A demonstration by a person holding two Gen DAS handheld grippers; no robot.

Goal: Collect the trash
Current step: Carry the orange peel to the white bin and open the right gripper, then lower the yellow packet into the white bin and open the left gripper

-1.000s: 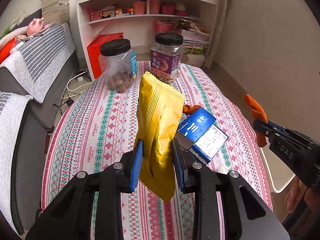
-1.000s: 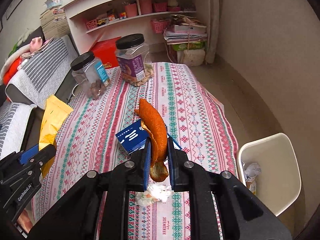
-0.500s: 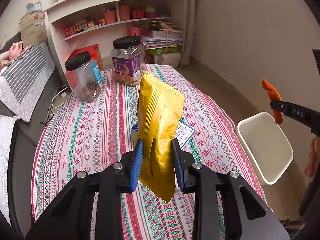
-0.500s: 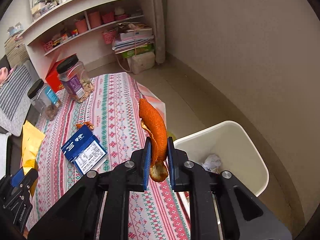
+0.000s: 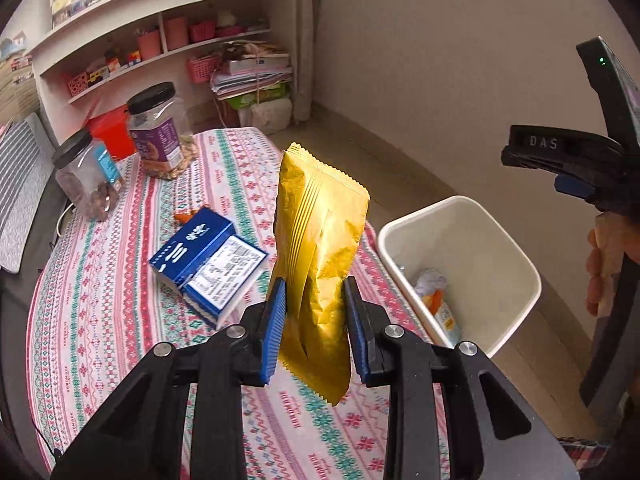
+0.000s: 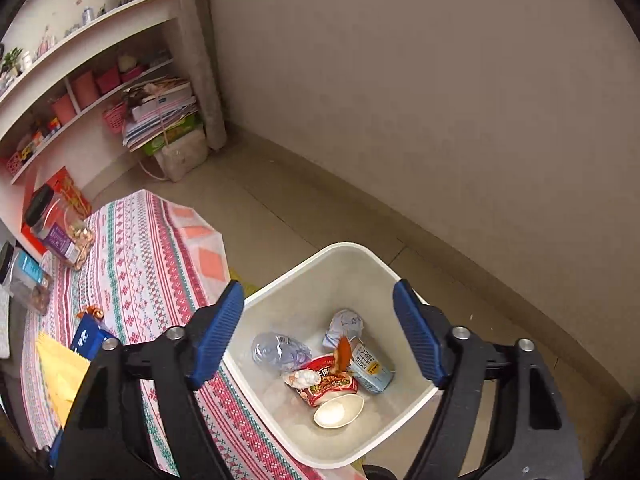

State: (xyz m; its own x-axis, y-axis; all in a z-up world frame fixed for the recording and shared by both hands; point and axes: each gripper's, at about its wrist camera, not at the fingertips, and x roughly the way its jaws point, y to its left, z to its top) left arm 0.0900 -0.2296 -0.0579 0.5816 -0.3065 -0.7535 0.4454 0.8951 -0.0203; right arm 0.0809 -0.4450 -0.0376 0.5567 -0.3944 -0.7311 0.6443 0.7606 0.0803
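My left gripper (image 5: 315,328) is shut on a gold snack bag (image 5: 322,240), held upright above the patterned table (image 5: 120,280) near its right edge. A white trash bin (image 5: 460,216) stands on the floor just right of the table. My right gripper (image 6: 320,336) hangs over the bin (image 6: 348,252), its jaws opening with nothing between them. The orange peel (image 6: 343,354) lies inside the bin among a crushed bottle, a wrapper, a carton and a spoon. A blue box (image 5: 204,256) and a small orange peel scrap (image 5: 185,216) lie on the table.
Two black-lidded jars (image 5: 160,136) stand at the table's far end. White shelves (image 5: 160,40) with pink baskets and stacked papers line the back wall. A grey-striped sofa (image 5: 20,184) runs along the left. A hand (image 5: 608,264) holds the right gripper's handle.
Both grippers swung right from the table towards the bin. The right gripper opened and the orange peel dropped into the bin. The left still holds the gold bag.
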